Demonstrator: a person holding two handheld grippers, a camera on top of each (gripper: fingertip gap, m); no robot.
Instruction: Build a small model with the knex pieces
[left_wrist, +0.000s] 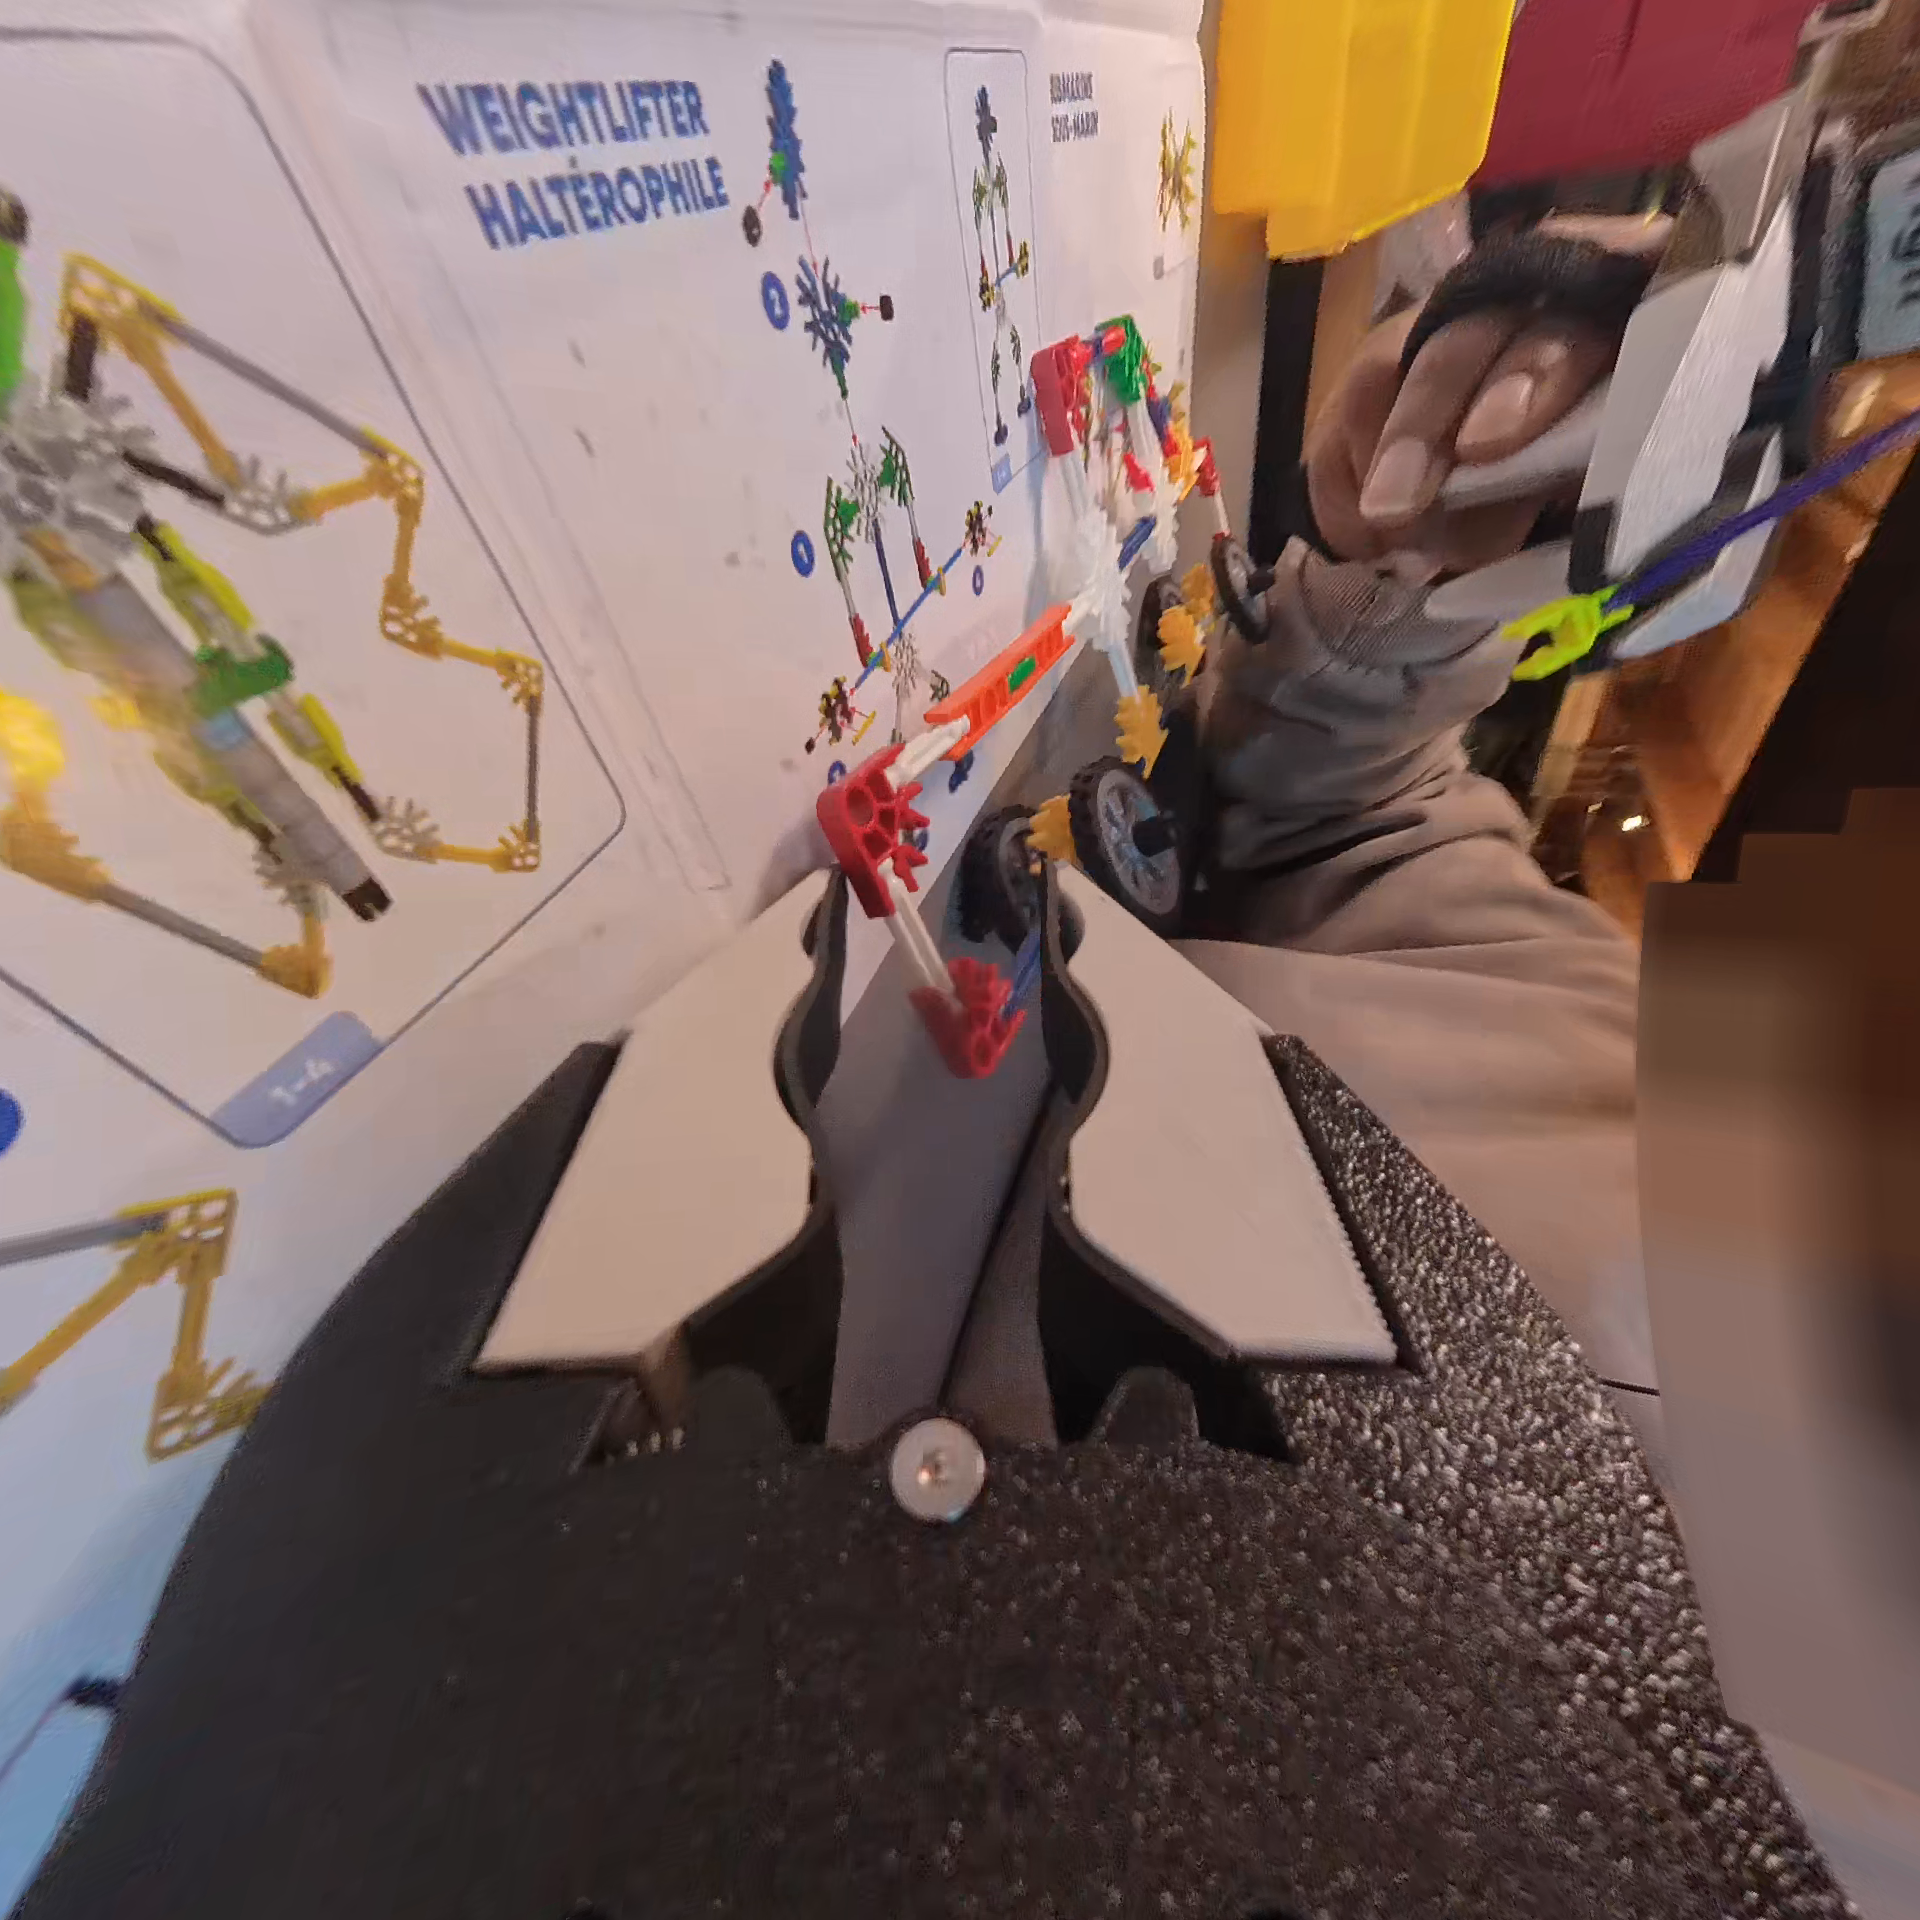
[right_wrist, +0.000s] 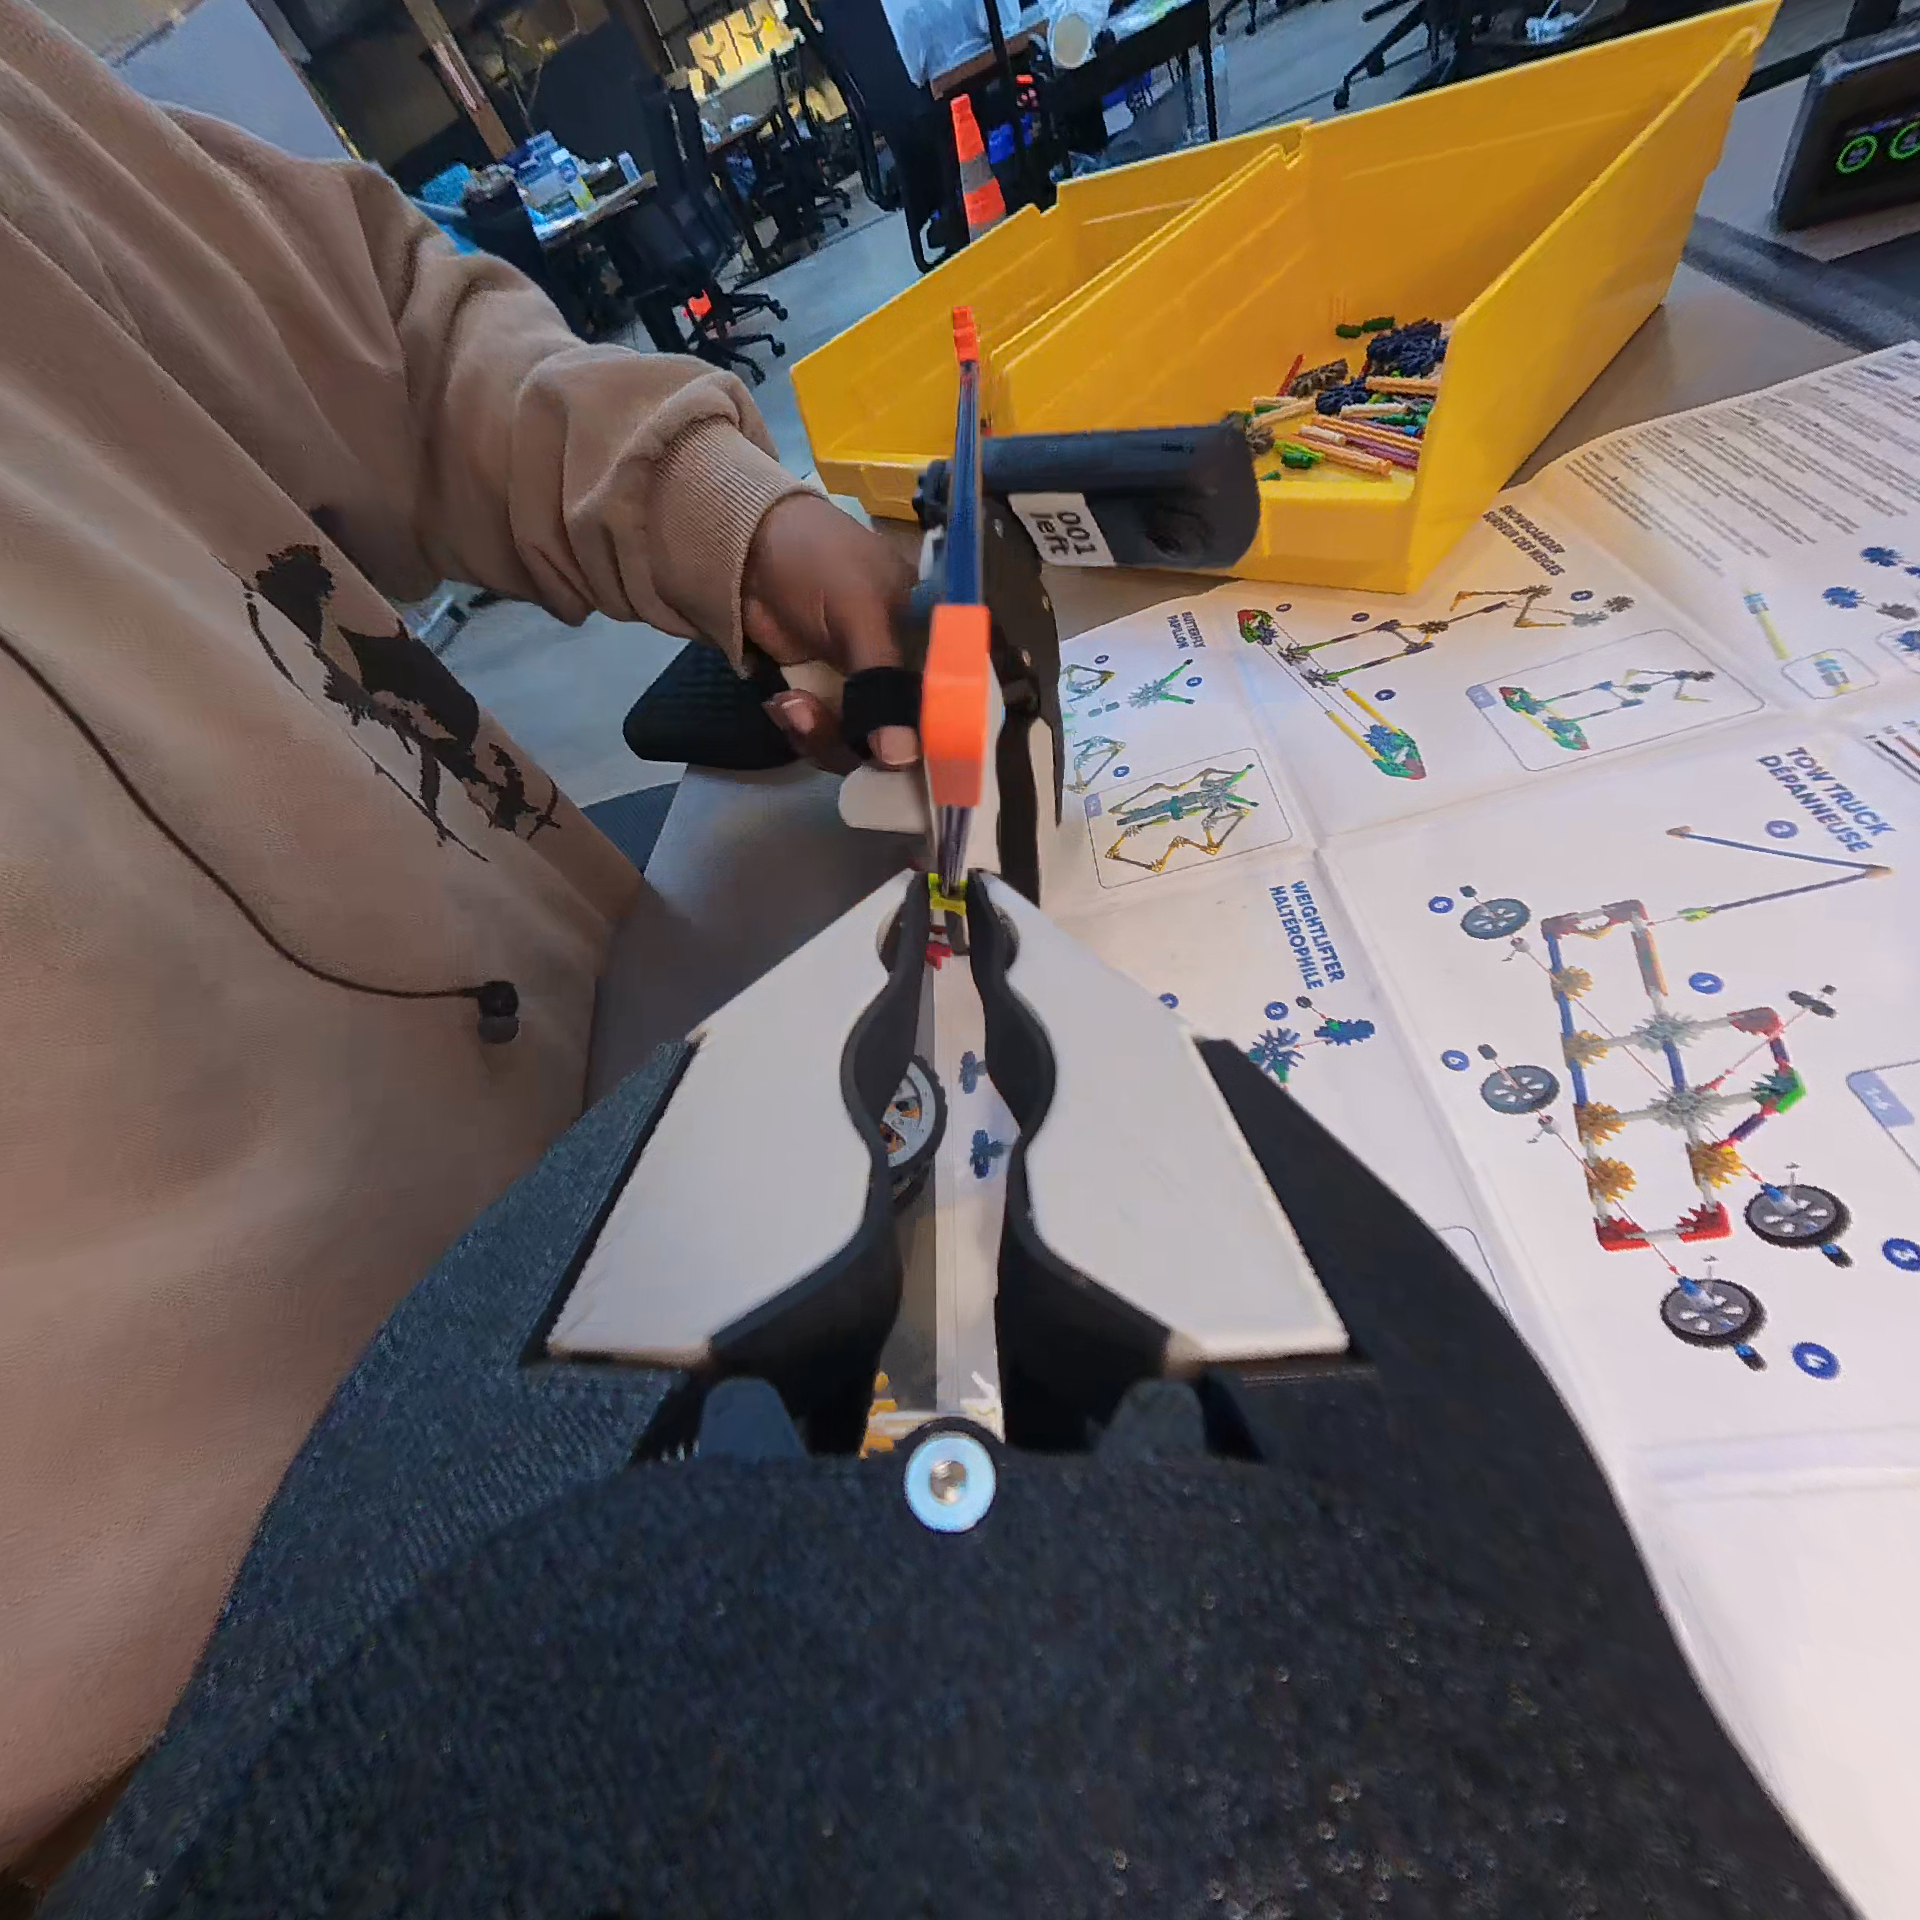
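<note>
Left wrist view: instruction sheet (left_wrist: 582, 499) covers the bench; left gripper (left_wrist: 940, 935) pinches the toy truck (left_wrist: 1112, 623) by its red corner; right gripper (right_wrist: 951, 904) clamps a lime connector (right_wrist: 945, 896) on a blue rod (right_wrist: 964, 447). Twisting could pop joints apart.

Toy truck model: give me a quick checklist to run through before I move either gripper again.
1. Right gripper clamped on the lime-green connector: ok, jaws shut on it.
2. Blue rod seated in that connector: ok.
3. Left gripper firm on the toy truck model: cannot tell. The red corner connector sits between the jaws, with a gap on one side.
4. Rod's far end joined to the model: cannot tell.
5. Yellow bin clear of both grippers: ok, it stands apart beyond them.
6. Instruction sheet in view: ok, flat on the table.
</note>
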